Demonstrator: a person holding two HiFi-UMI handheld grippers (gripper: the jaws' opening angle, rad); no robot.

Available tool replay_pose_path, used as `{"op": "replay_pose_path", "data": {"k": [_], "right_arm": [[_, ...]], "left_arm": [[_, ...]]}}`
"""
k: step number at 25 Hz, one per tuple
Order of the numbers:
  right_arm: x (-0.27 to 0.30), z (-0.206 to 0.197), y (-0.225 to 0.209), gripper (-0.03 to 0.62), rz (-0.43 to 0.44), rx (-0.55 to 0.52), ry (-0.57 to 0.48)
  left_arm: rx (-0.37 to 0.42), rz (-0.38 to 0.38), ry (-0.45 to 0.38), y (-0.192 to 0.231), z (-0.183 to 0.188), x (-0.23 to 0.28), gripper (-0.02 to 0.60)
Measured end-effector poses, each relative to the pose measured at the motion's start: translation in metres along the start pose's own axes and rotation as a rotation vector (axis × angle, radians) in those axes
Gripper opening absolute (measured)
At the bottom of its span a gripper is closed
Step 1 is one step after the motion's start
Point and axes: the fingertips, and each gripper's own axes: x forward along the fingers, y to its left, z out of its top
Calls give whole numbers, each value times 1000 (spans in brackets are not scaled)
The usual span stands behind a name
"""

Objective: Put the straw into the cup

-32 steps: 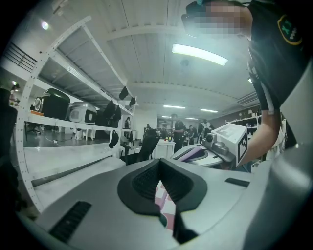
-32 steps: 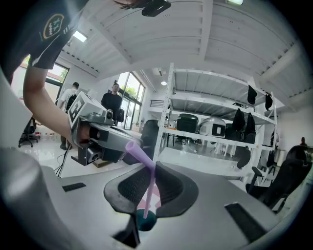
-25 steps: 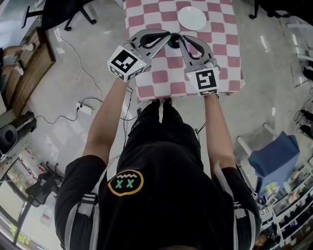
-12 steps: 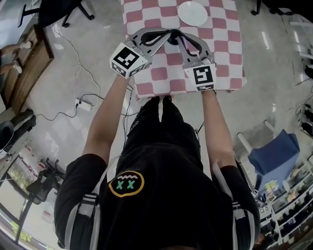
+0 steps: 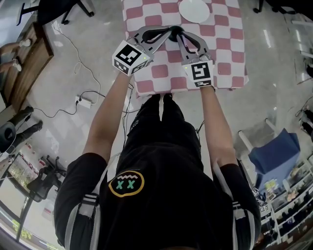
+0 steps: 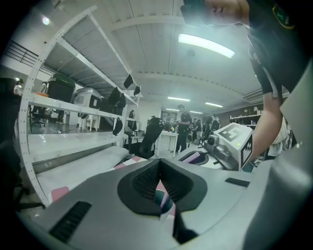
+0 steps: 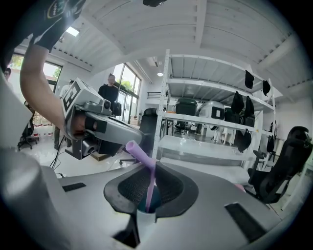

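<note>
A purple bent straw (image 7: 148, 183) stands upright in my right gripper (image 7: 152, 168), which is shut on it. Its lower end reaches into the dark teal cup (image 7: 155, 200) just under the jaws. My left gripper (image 6: 159, 168) is shut, with the cup's thin wall (image 6: 162, 211) apparently pinched between its jaws. In the head view both grippers meet tip to tip over the checked table (image 5: 222, 51), and the cup (image 5: 176, 31) is mostly hidden between them.
A white plate (image 5: 194, 10) lies on the pink and white cloth just beyond the grippers. Bare floor with cables surrounds the table. White shelving and office chairs stand further off in both gripper views.
Both grippers have shifted slightly further over the table. The cup now sits higher round the straw, whose lower end has gone inside it.
</note>
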Motion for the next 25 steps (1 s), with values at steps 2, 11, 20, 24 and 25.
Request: {"op": "replay_pose_path", "data": {"k": [2, 11, 20, 24, 25], "right_arm": [[1, -4, 0, 54, -1, -1, 7], [5, -19, 4, 55, 10, -4, 31], [2, -26, 8, 57, 16, 12, 40], [3, -27, 7, 57, 12, 17, 38], [3, -27, 7, 57, 13, 16, 37]], "left_arm": [[-1, 0, 4, -1, -3, 1, 17], [-8, 9, 9, -1, -8, -1, 17], [-8, 6, 14, -4, -8, -1, 17], [-9, 6, 15, -4, -10, -1, 17], [-9, 7, 15, -4, -10, -1, 17]]}}
